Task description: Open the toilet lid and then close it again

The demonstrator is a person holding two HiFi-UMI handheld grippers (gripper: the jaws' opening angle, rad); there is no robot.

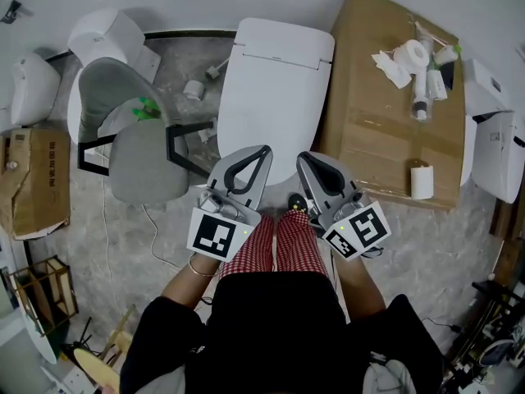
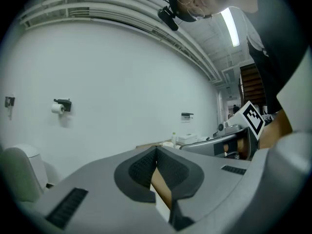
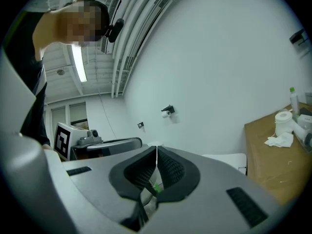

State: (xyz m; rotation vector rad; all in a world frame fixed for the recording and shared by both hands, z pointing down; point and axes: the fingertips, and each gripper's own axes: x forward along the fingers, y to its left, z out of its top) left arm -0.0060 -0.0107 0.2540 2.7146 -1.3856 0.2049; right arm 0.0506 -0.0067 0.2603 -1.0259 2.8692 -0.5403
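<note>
A white toilet [image 1: 275, 89] stands against the far wall in the head view, its lid [image 1: 262, 113] lying flat and closed. My left gripper [image 1: 262, 151] hovers over the lid's front edge, jaws shut with nothing between them. My right gripper [image 1: 304, 158] is beside it at the lid's front right corner, also shut and empty. In the left gripper view the left gripper [image 2: 156, 149] points up at the white wall. In the right gripper view the right gripper [image 3: 156, 148] does too, with the toilet's white top [image 3: 229, 159] past it.
A grey chair [image 1: 139, 150] stands left of the toilet, and a large cardboard box [image 1: 377, 130] bearing paper rolls and bottles is on the right. Other white toilets sit at far left [image 1: 107, 35] and far right [image 1: 496, 146]. My red-checked legs [image 1: 275, 245] are just before the bowl.
</note>
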